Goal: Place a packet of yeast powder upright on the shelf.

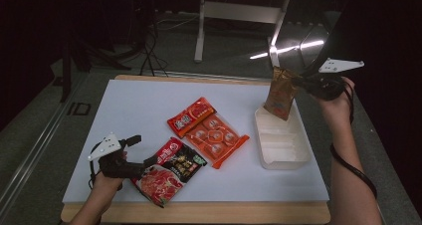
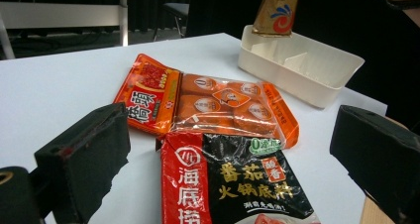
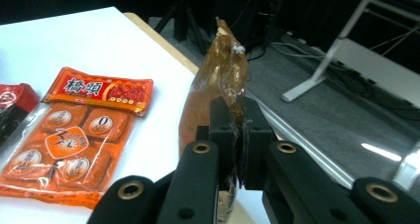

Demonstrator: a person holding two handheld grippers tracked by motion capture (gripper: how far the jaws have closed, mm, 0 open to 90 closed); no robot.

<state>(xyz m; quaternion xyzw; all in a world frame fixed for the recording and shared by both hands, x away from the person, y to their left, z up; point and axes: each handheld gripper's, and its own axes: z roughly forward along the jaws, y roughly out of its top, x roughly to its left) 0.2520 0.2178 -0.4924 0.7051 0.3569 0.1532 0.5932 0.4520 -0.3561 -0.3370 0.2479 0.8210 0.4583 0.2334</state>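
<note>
My right gripper (image 1: 300, 84) is shut on the edge of a brown-gold sauce packet (image 1: 280, 92), which hangs over the far end of a white divided tray (image 1: 293, 158). In the right gripper view the packet (image 3: 220, 78) stands up between the pressed pads. An orange packet (image 1: 209, 130) with round pieces lies at the table's middle. A red-and-black hotpot base packet (image 1: 171, 170) lies near the front. My left gripper (image 1: 144, 150) stands open at that packet's left edge, its jaws wide on either side of the packet (image 2: 233, 182) in the left gripper view.
The white table top (image 1: 124, 115) is bare on its left half and ends in a wooden front edge (image 1: 199, 212). The tray (image 2: 317, 70) sits near the right edge. Beyond the table stand a white desk frame (image 1: 239, 16) and dark stands on the floor.
</note>
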